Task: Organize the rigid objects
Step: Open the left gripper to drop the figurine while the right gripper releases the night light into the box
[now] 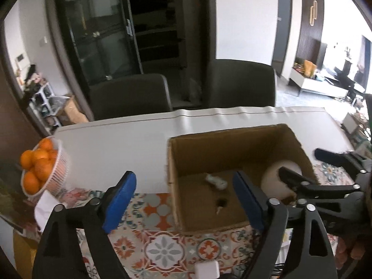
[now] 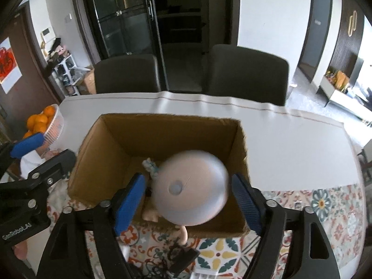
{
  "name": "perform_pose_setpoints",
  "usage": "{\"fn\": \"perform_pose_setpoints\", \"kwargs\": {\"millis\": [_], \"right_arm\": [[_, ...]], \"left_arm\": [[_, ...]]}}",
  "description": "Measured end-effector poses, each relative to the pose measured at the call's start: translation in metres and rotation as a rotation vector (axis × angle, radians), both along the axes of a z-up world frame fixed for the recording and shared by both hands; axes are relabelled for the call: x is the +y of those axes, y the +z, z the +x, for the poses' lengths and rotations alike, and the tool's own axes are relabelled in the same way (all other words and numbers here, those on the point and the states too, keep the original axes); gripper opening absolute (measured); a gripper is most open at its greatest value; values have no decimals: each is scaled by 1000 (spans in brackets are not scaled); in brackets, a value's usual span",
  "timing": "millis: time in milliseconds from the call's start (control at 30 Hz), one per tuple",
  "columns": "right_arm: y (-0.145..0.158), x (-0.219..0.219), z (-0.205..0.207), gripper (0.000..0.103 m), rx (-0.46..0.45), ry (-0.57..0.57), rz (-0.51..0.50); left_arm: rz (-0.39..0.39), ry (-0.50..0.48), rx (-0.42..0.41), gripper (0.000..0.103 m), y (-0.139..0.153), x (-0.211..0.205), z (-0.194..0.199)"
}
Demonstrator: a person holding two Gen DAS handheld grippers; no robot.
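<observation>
Over the cardboard box [image 2: 162, 125], both the right gripper [image 2: 189, 200] and left gripper [image 1: 183, 200] stand wide open holding nothing, so lifting straight up should avoid nudging the white round object [image 2: 193, 186].

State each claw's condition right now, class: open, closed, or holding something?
Left claw: open, holding nothing.
Right claw: open, its pads clear of the white dome-shaped object between them.

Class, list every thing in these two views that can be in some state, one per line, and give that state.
Cardboard box: open at the top, standing on the table.
White round object: blurred, between the right pads, none pressing it.
Left hand-held gripper: open, nothing between its pads.
Right hand-held gripper: open.
Basket: full of oranges.
Dark chairs: pushed in at the table's far side.
</observation>
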State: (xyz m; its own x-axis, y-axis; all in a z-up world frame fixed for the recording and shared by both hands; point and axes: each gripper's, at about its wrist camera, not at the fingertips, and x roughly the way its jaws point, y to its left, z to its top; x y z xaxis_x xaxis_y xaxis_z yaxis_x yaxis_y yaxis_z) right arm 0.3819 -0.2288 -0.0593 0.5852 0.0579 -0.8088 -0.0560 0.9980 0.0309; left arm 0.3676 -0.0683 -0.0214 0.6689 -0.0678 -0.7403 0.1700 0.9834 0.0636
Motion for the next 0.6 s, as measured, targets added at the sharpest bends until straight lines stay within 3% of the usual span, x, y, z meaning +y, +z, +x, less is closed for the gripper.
{"fn": "perform_pose_setpoints", "kwargs": {"millis": [133,600], "right_arm": [[11,3,-13,85,-35,-31,-38],[45,16,-81,85,-156,-84,-67]], "left_arm": [[13,19,-30,94,4,6,-10],[24,-8,-141,98,29,23,-73]]}}
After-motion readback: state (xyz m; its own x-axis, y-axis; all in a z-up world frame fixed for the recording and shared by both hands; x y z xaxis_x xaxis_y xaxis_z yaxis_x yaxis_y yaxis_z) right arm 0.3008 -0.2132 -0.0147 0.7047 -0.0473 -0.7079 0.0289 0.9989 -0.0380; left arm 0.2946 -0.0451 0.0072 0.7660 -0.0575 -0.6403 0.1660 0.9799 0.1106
